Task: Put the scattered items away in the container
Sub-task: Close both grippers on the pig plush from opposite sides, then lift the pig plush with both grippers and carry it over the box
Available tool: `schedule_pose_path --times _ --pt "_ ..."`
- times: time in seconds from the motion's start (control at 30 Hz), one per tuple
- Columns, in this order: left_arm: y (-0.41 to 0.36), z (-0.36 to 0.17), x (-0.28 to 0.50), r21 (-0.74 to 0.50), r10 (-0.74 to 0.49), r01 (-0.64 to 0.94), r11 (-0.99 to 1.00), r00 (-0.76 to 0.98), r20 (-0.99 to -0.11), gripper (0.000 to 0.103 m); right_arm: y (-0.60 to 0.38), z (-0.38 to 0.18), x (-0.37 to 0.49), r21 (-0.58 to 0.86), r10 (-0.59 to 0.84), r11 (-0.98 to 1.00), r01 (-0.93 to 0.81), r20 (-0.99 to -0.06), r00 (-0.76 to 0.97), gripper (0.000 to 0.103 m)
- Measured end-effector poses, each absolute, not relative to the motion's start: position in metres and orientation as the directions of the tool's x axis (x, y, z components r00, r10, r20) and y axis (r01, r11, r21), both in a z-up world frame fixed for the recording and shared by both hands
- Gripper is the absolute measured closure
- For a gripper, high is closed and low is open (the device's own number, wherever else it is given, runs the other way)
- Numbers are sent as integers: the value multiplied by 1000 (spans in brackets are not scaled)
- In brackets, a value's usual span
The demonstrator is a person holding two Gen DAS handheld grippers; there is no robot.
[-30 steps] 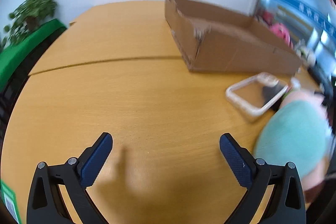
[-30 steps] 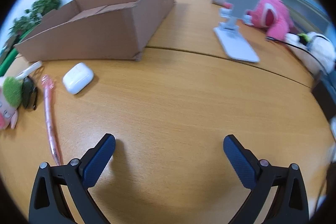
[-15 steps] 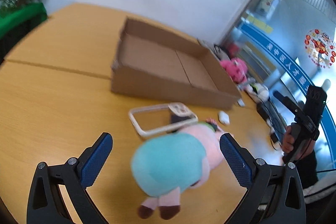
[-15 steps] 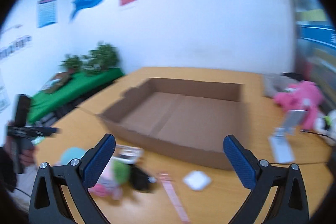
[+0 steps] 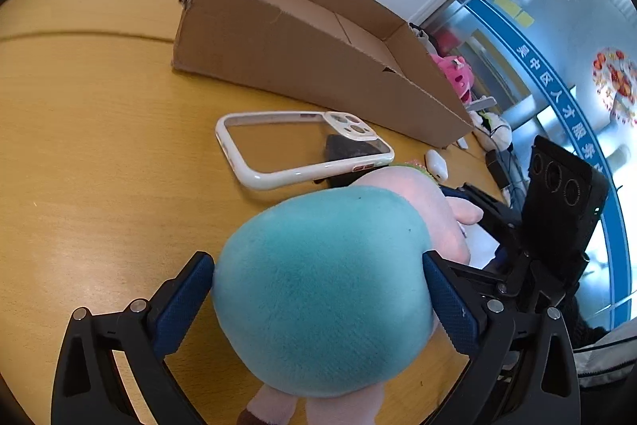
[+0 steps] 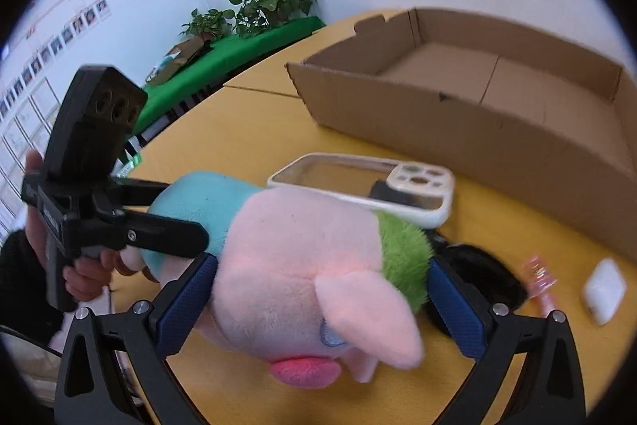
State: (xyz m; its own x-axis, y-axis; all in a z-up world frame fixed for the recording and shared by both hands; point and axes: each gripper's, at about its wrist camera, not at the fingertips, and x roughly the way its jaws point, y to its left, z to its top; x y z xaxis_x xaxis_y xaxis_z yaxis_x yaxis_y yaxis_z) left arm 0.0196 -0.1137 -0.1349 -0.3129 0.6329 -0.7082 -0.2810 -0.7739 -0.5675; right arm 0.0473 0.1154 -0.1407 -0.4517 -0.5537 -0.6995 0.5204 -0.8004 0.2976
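The plush toy (image 5: pixel 322 289) lies between both grippers' wide-spread fingers (image 5: pixel 181 299), touching their pads.

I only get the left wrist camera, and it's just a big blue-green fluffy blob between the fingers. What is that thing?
Observer: It's a plush toy. The right wrist view shows its pink head, with a floppy ear, a pink tongue sticking out and a tuft of green hair.
Operator: Is the other gripper on it too?
Observer: Yes. The right gripper straddles the head, jaws wide open, one pad at each side.
Operator: Is there more stuff to tidy that I can't see?
Observer: A pink pen lies on the table beside the white earbuds case, in front of the cardboard box.
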Motion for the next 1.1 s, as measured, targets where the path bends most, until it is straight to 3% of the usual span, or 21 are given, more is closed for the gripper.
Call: schedule_pose_path --times 0.17,0.33,0.5,0.67,0.87,1.1 --pt "-110 -140 23 -586 653 -289 -757 -309 -691 4 119 -150 44 360 -588 -781 510 -700 -407 4" --pt "-105 -131 25 -580 652 -302 -757 -293 -699 14 115 -140 56 338 -587 -780 526 -687 -428 21" --pt "-97 -90 29 -526 644 -379 -761 -347 -682 16 117 -109 68 288 -574 -793 536 -647 -502 28" --pt "-76 -9 12 -395 639 -519 -758 -469 -609 17 133 -45 63 229 -553 -822 522 -544 -631 29" --pt "-50 111 -35 -189 635 -638 -747 -599 -488 18 148 66 29 54 -485 -859 508 -399 -778 30" --pt "-30 221 -112 -81 644 -674 -734 -653 -399 18 168 179 -37 -20 -448 -882 470 -269 -853 30"
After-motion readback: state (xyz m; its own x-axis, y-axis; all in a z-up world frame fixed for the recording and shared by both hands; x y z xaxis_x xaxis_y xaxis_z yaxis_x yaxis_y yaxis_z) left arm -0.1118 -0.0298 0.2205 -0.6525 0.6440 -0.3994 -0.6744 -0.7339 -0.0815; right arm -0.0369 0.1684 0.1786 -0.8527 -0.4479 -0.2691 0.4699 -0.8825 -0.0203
